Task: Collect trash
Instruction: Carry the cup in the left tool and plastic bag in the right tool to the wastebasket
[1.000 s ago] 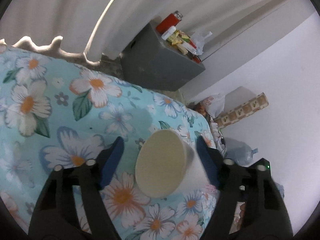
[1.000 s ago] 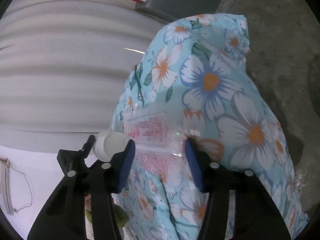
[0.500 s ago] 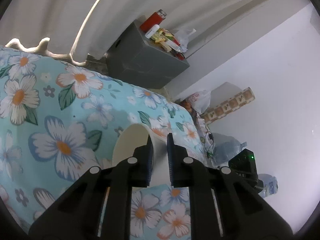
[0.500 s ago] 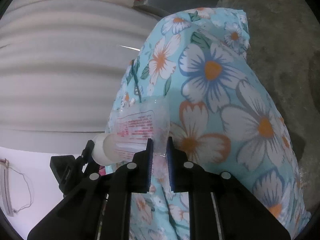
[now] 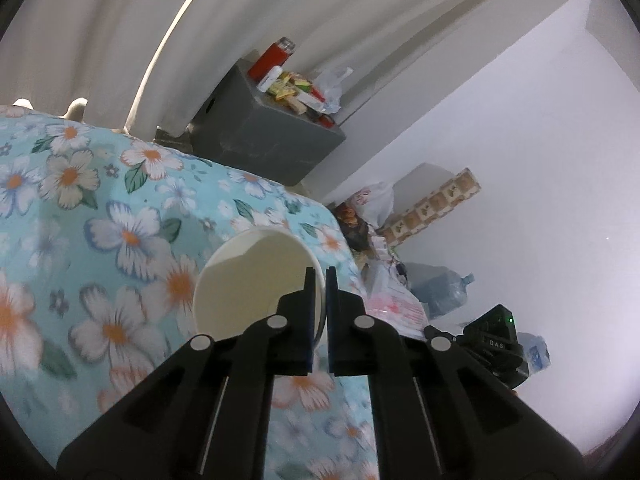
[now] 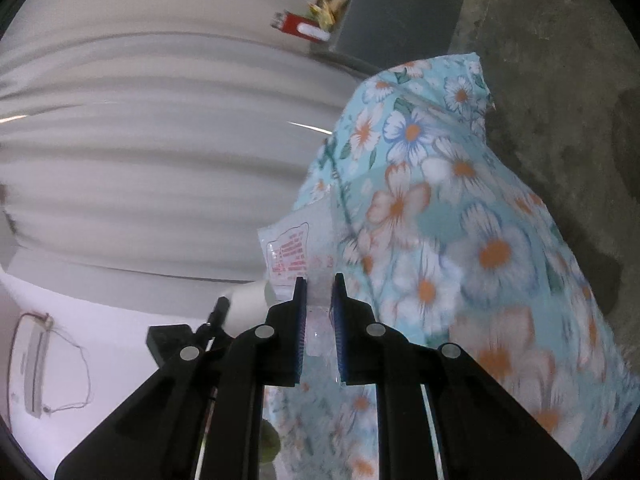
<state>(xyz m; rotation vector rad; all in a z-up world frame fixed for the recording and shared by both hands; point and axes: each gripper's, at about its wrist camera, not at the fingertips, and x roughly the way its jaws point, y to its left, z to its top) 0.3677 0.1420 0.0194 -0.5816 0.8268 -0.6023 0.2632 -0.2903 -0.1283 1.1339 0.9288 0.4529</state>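
A white paper cup (image 5: 248, 280) hangs on its side above the floral bed cover (image 5: 100, 220), its mouth facing me. My left gripper (image 5: 318, 272) is shut on the cup's rim wall. In the right wrist view my right gripper (image 6: 319, 280) is shut on a clear plastic wrapper (image 6: 288, 252) with red print, lifted beside the bed cover (image 6: 460, 240). The cup (image 6: 248, 300) also shows there at the left, just behind the wrapper. The wrapper (image 5: 392, 308) appears in the left wrist view too, to the right of the cup.
A grey cabinet (image 5: 264, 144) with a red flask (image 5: 272, 56) and packets on top stands beyond the bed, by the pale curtain. Plastic bags and a water jug (image 5: 440, 288) lie along the white wall. Bare concrete floor (image 6: 560, 80) runs beside the bed.
Both grippers went from open to shut, the left on the cup, the right on the wrapper. Both have since risen from the bed cover with their loads.
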